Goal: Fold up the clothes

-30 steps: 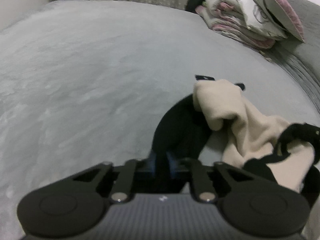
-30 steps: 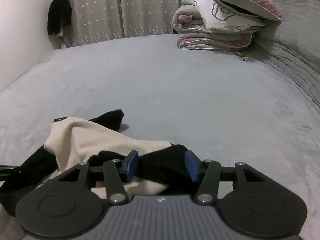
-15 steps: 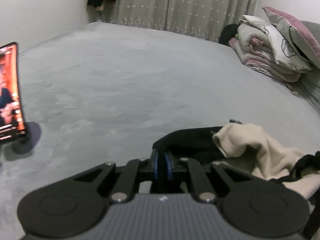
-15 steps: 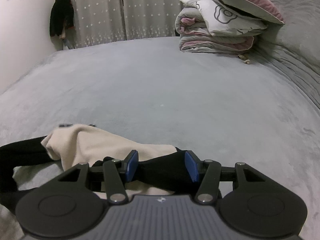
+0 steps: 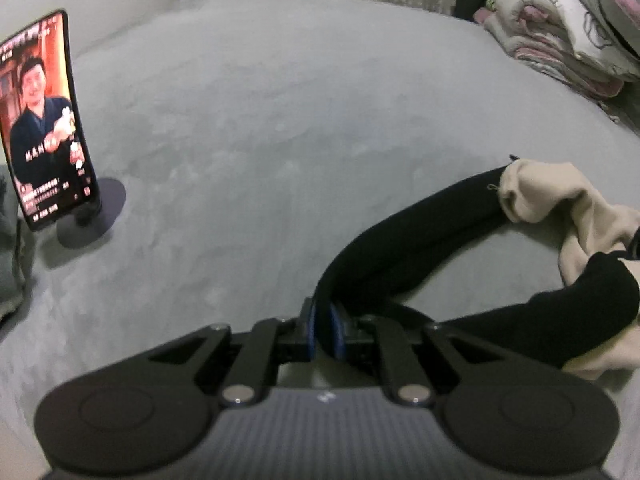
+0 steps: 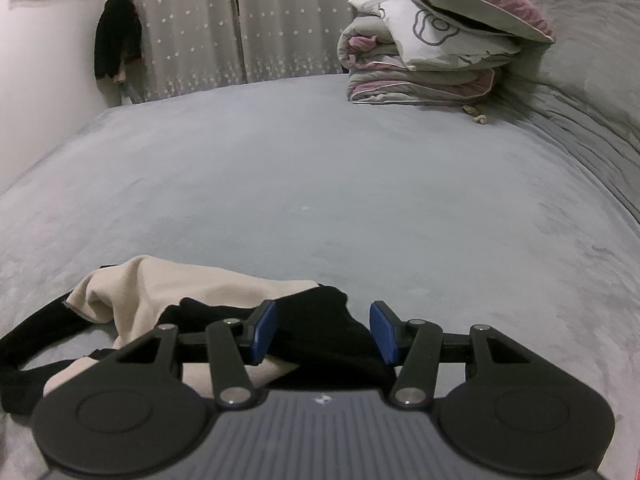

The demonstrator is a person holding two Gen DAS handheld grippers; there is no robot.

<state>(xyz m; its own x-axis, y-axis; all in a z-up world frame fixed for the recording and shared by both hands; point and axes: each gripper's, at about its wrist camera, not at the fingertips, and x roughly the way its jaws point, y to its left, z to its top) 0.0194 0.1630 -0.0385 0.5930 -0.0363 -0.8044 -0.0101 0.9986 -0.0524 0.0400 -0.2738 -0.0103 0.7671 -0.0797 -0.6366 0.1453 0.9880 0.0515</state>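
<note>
Garment [image 5: 560, 204], black and cream, lies at the bed's [image 5: 280, 120] near edge, its black strip now drawn out straight by the left gripper [image 5: 323, 330], whose pinching jaws just eased slightly, while the right gripper's [image 6: 323, 330] half-open jaws straddle a black fold, so spreading has begun.

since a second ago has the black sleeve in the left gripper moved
Yes. The black sleeve is stretched out leftward, away from the folded bedding, toward the phone.

Left tongs [image 5: 323, 330] nearly closed, just easing apart, right tongs [image 6: 324, 330] half-spread
</note>
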